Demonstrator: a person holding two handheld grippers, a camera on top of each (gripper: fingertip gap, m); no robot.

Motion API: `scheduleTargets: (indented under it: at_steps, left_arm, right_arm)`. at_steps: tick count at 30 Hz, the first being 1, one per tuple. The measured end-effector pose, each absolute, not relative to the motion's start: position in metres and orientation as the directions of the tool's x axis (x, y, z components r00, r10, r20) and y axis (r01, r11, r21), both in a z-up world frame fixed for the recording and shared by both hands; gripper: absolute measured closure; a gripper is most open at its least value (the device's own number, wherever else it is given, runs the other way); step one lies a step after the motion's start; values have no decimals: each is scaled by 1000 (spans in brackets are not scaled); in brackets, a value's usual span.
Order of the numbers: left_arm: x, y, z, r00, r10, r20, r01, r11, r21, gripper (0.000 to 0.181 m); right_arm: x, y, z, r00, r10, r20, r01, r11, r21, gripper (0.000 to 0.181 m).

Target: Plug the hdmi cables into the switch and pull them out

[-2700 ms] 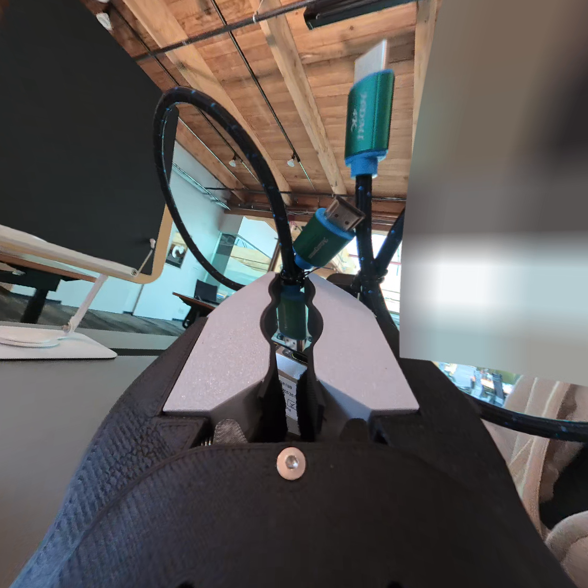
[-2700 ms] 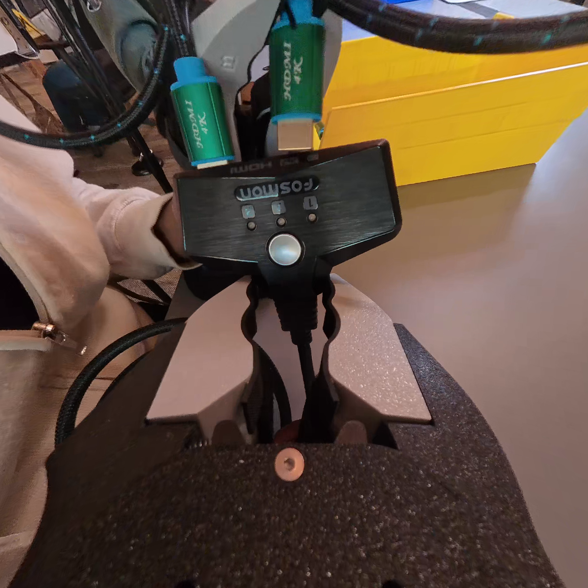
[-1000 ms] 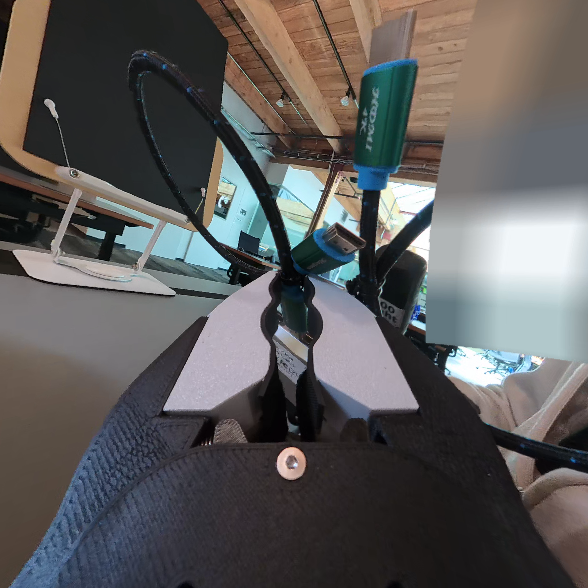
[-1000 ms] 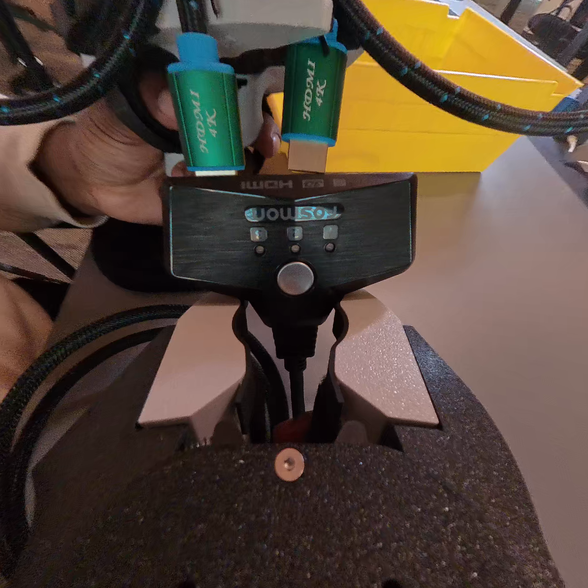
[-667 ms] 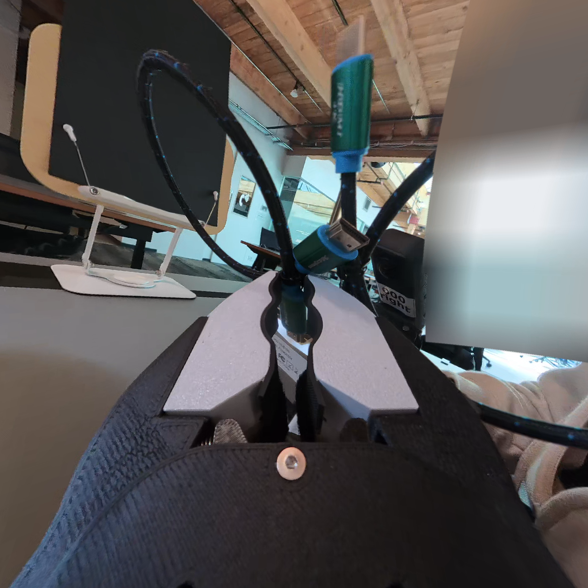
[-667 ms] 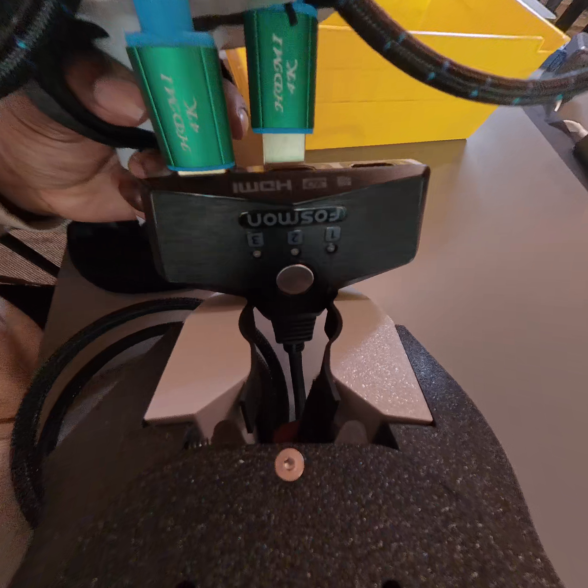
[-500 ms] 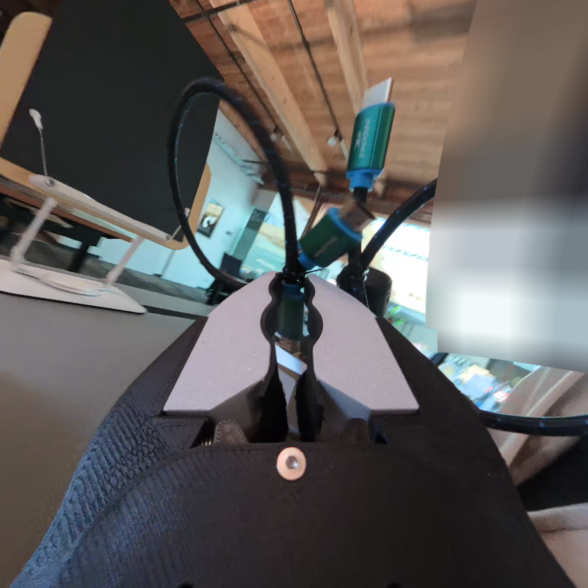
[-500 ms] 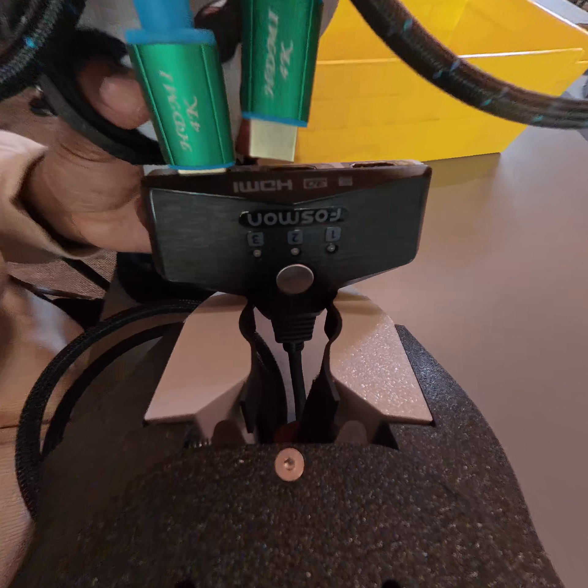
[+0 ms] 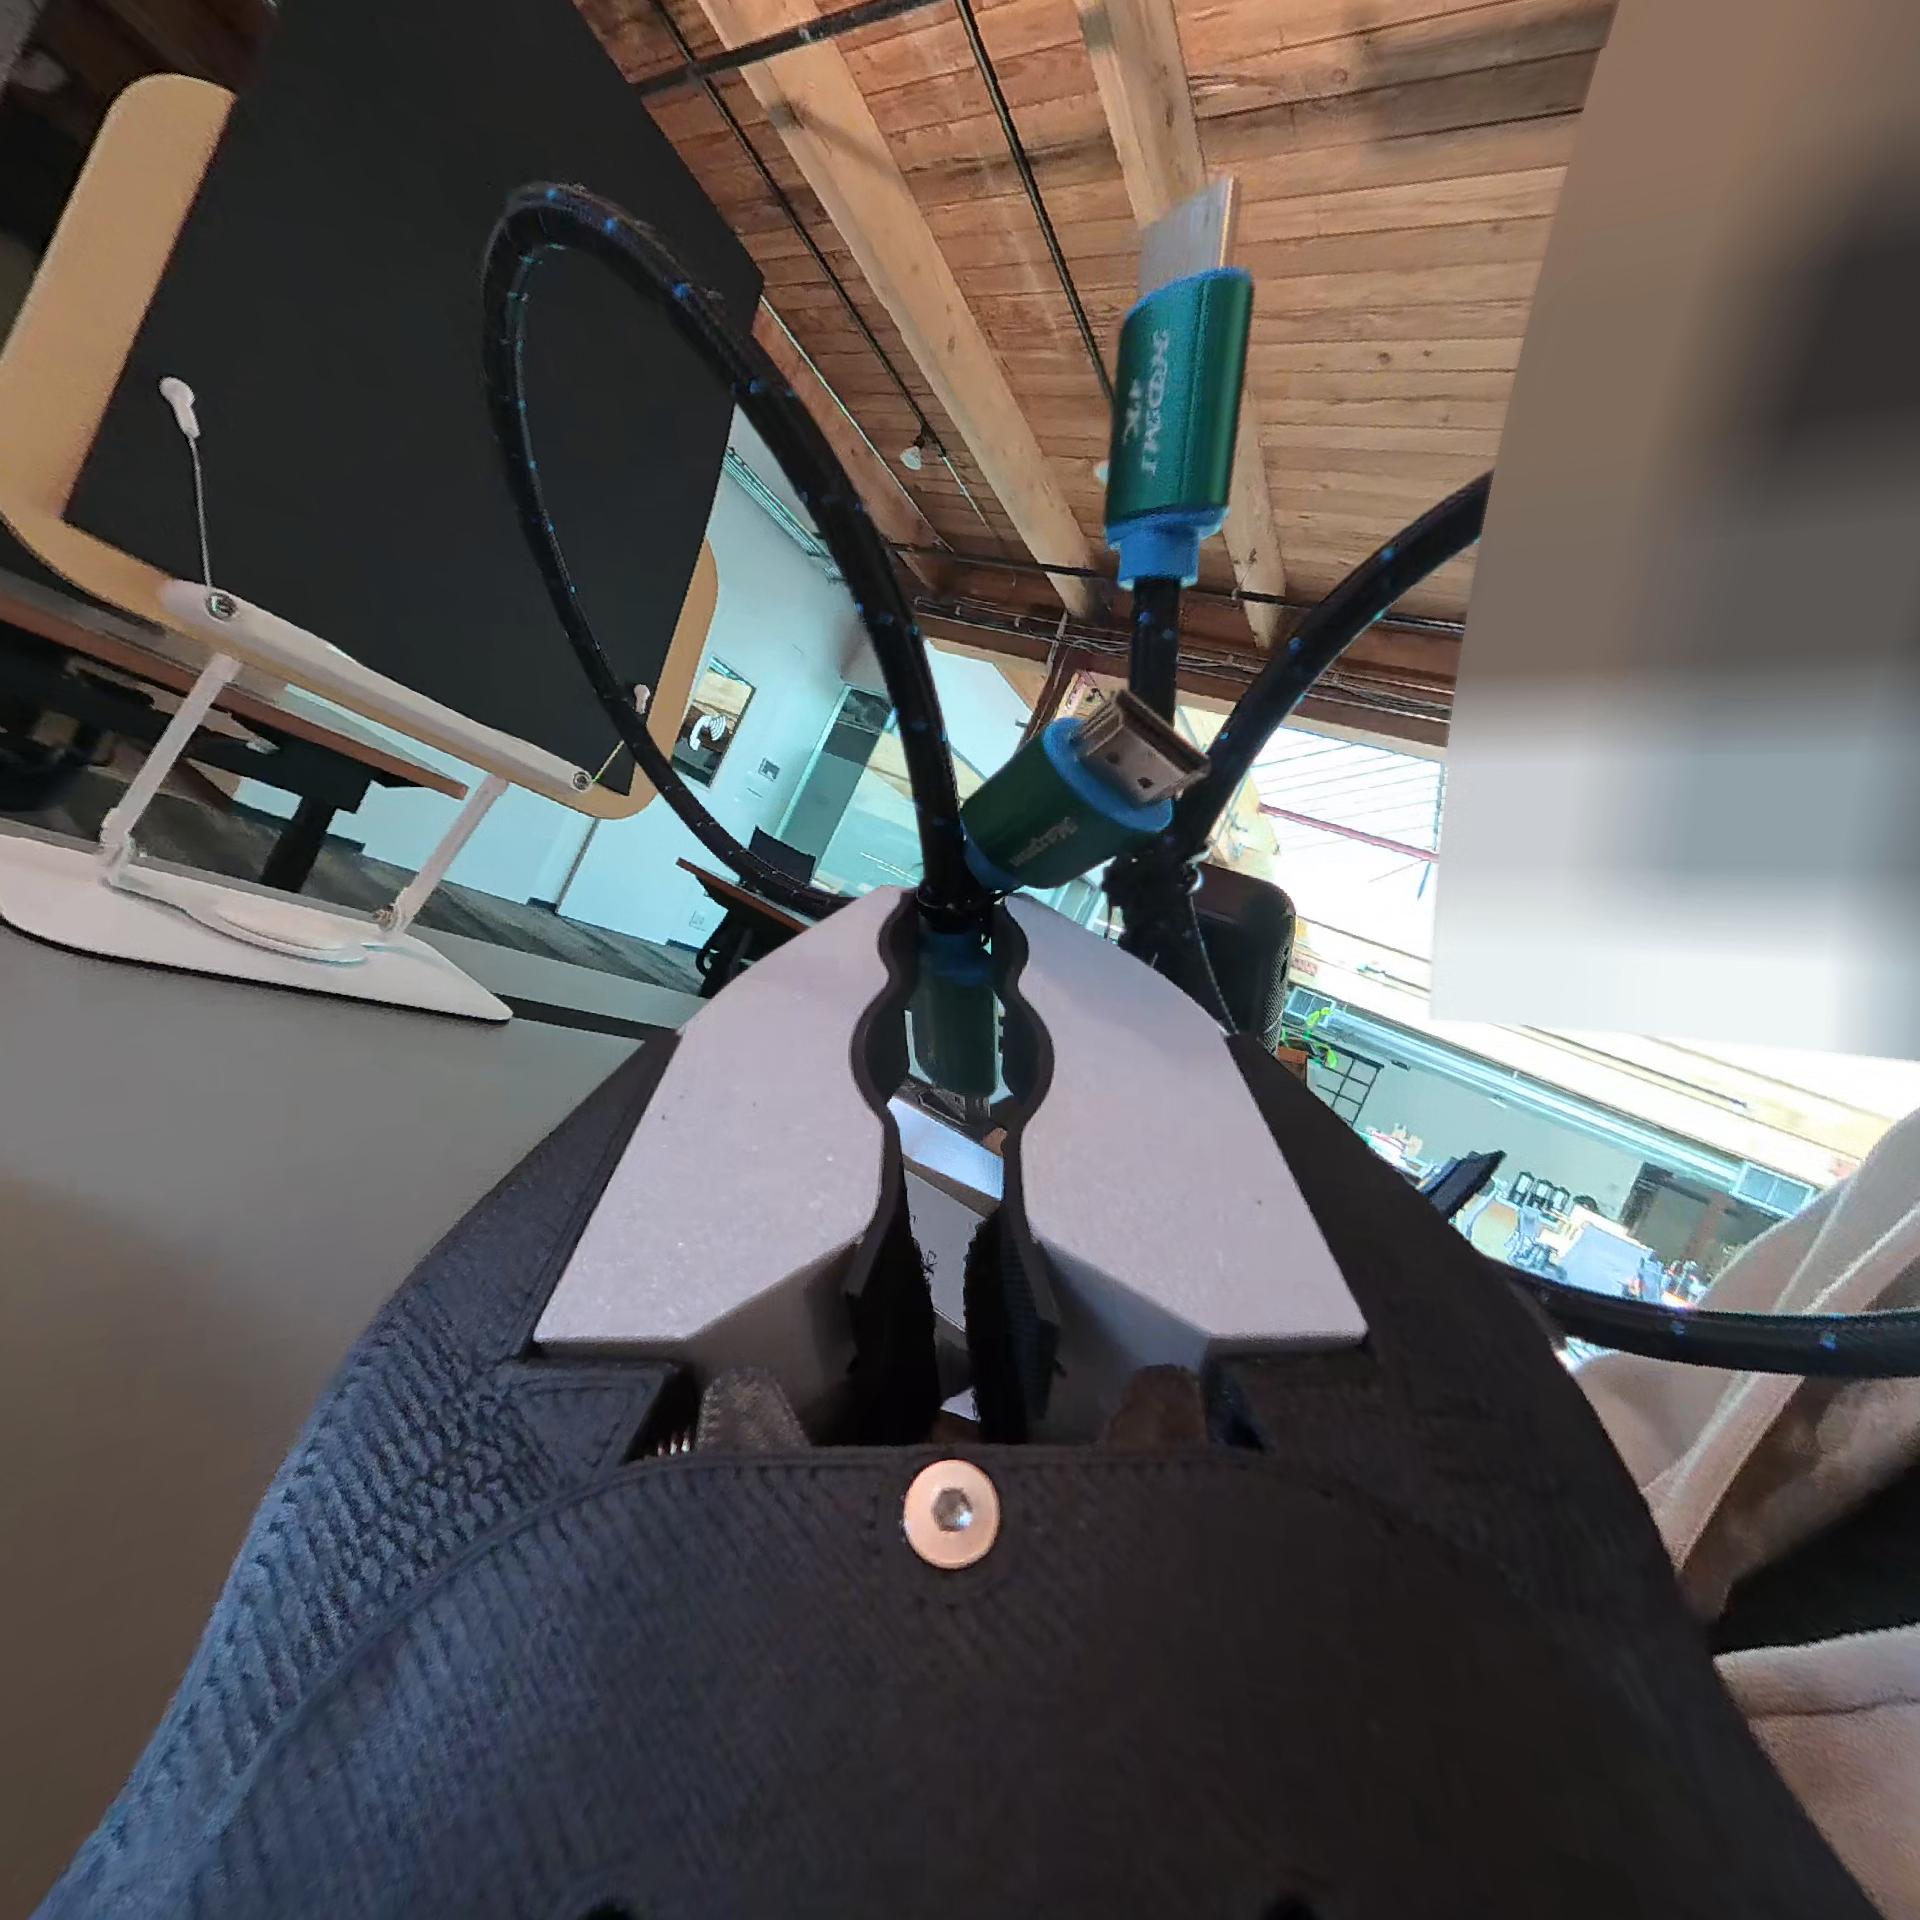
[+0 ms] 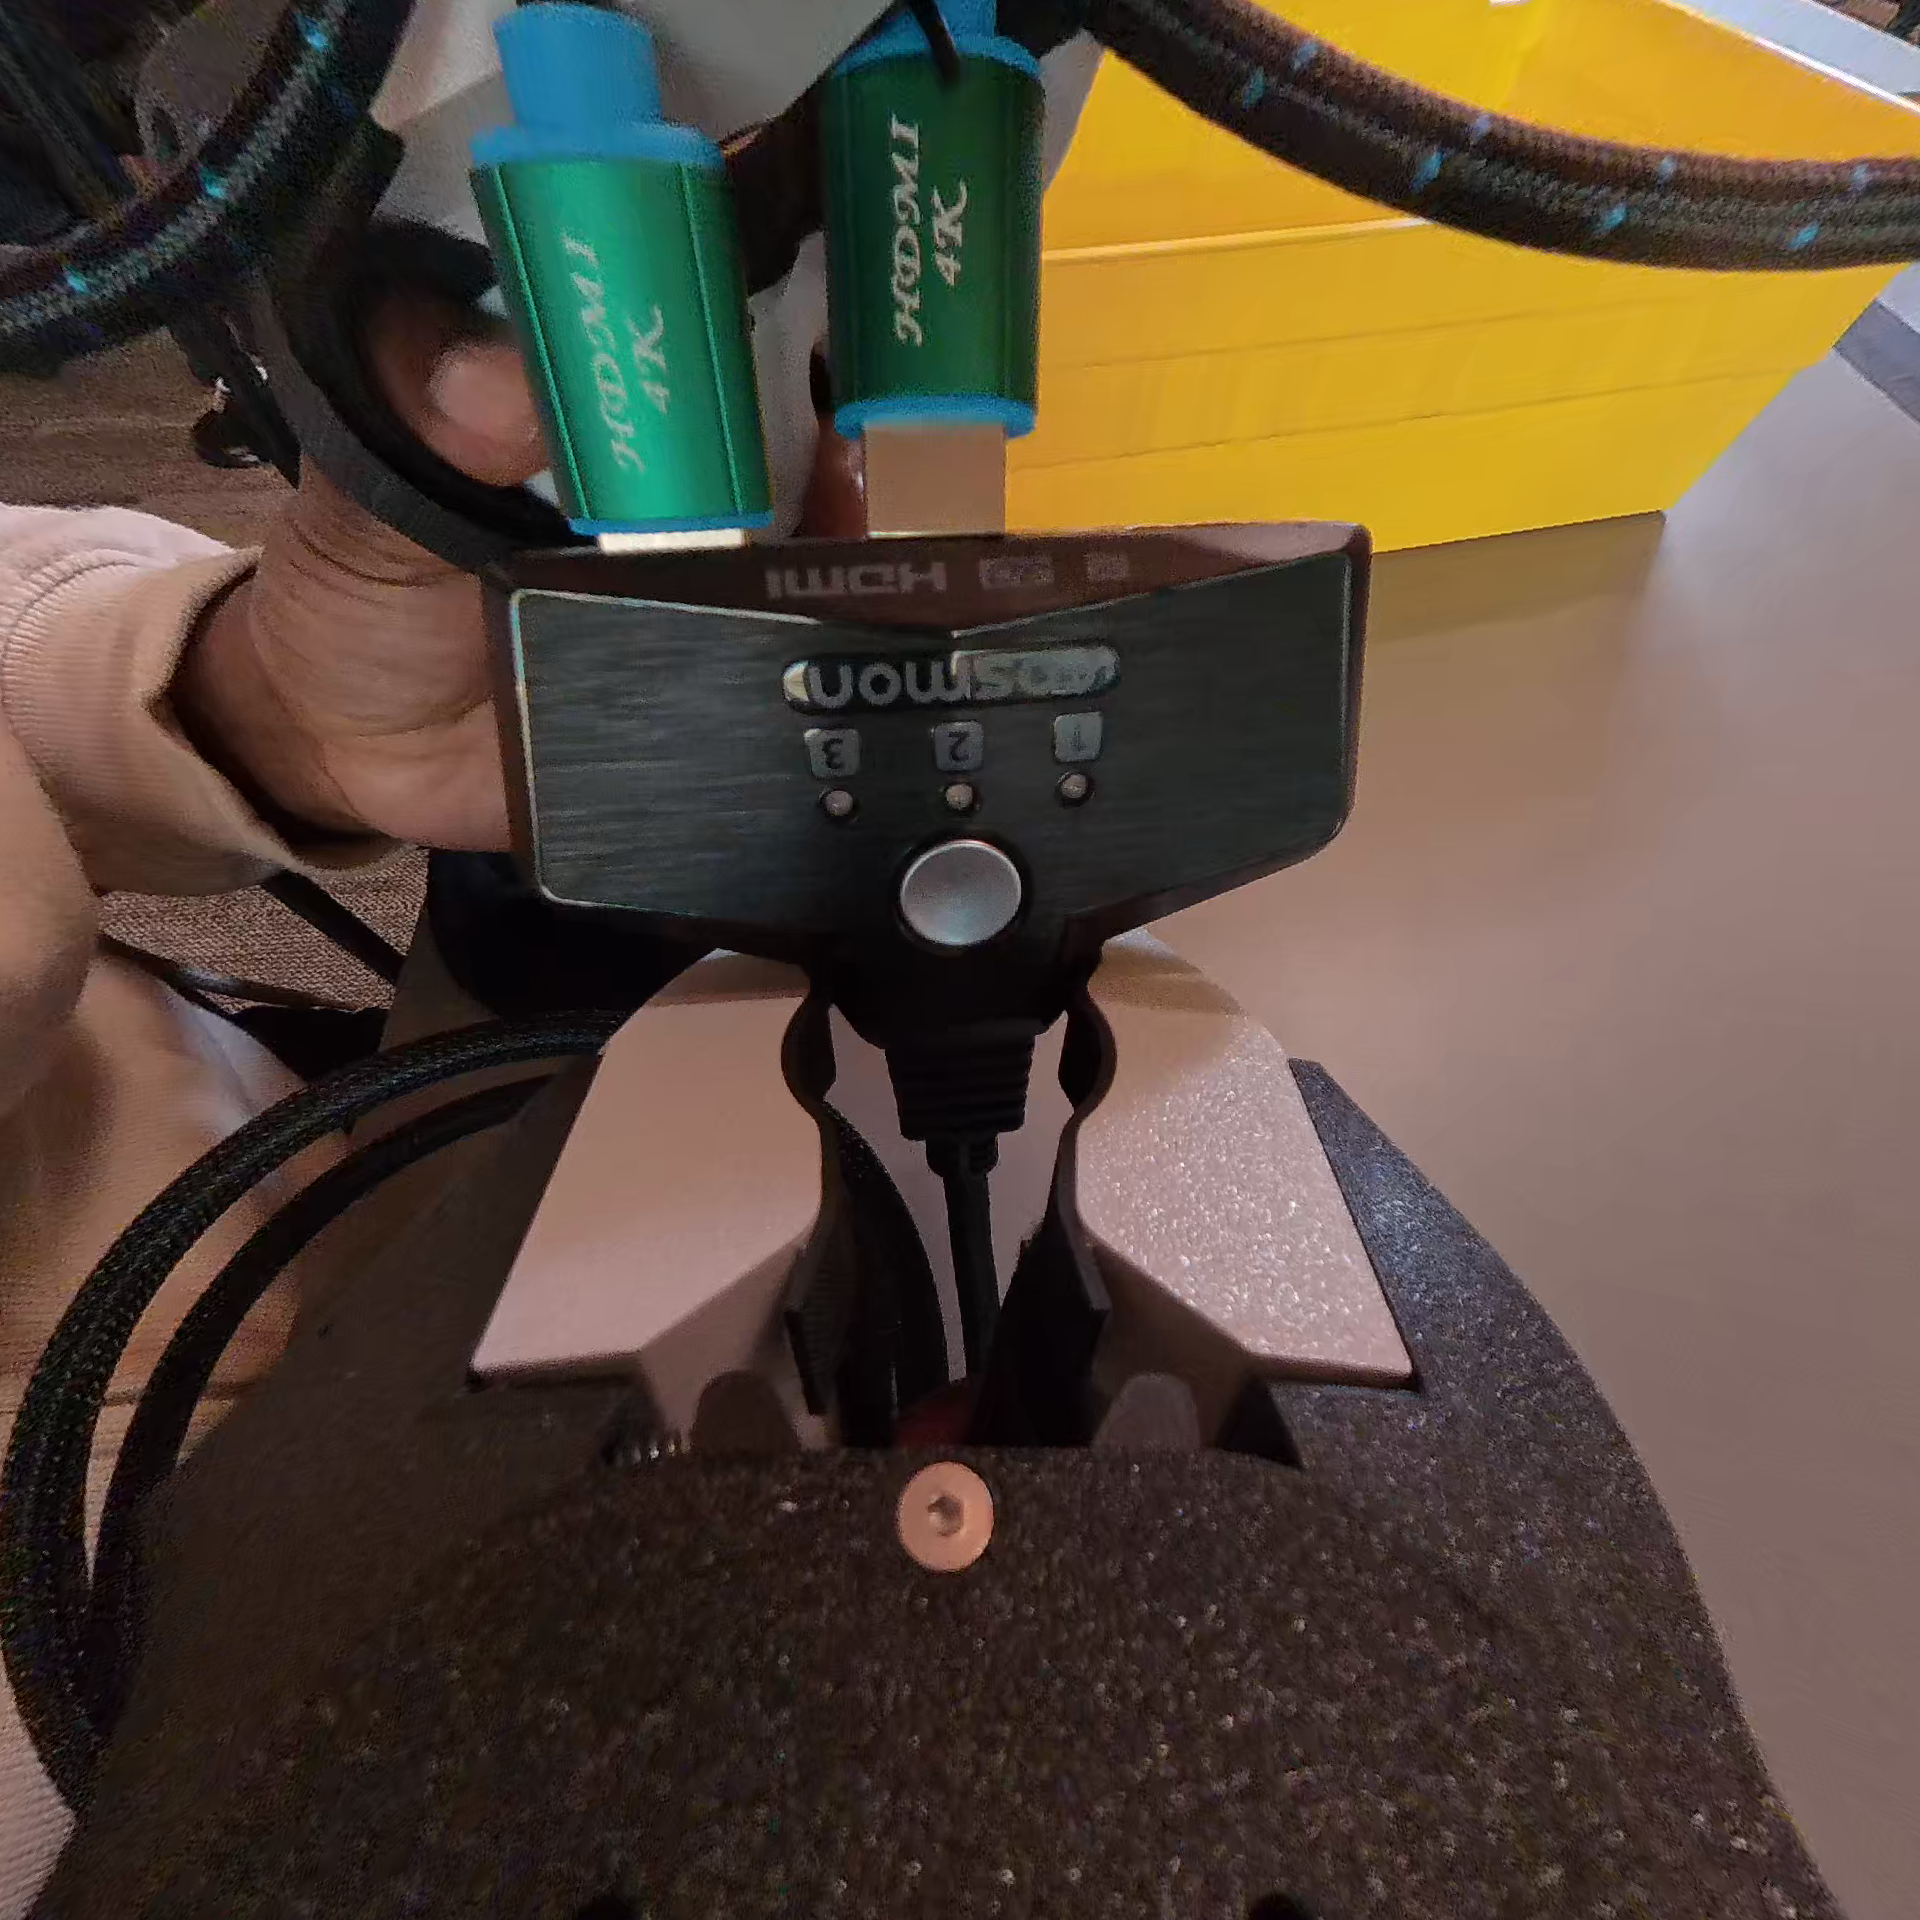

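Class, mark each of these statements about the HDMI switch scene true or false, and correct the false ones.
1. The right gripper is clamped on the cable end of the black HDMI switch. True.
2. The left gripper is open and holds nothing. False: it is shut on a green HDMI plug.
3. In the right wrist view, the middle green plug shows bare metal above the switch, so it is not fully seated. True.
4. The bin behind the switch is red. False: it is yellow.
5. In the left wrist view, two more green plugs hang free, unplugged. True: one points up, one lies tilted.
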State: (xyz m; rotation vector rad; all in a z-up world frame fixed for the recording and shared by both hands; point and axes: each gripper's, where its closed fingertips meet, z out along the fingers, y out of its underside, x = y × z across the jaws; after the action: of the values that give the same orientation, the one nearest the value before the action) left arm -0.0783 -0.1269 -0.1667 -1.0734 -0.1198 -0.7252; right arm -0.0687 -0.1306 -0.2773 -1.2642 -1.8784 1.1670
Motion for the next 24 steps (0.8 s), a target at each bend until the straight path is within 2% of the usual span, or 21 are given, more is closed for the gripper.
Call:
scheduleTargets:
  at_steps: [10, 14, 24]
  left_arm:
    - [-72, -130, -164, 888, -408, 211, 356, 322, -877, 168]
    - [-73, -127, -164, 785, -482, 388, 550, 256, -795, 169]
    - [-80, -128, -163, 832, -456, 316, 468, 272, -841, 168]
  right_arm:
    - [-69, -129, -279, -372, 928, 23, 415, 189, -890, 139]
    - [-69, -130, -278, -375, 926, 39, 414, 205, -887, 139]
    - [-67, -130, -276, -399, 916, 28, 406, 204, -891, 139]
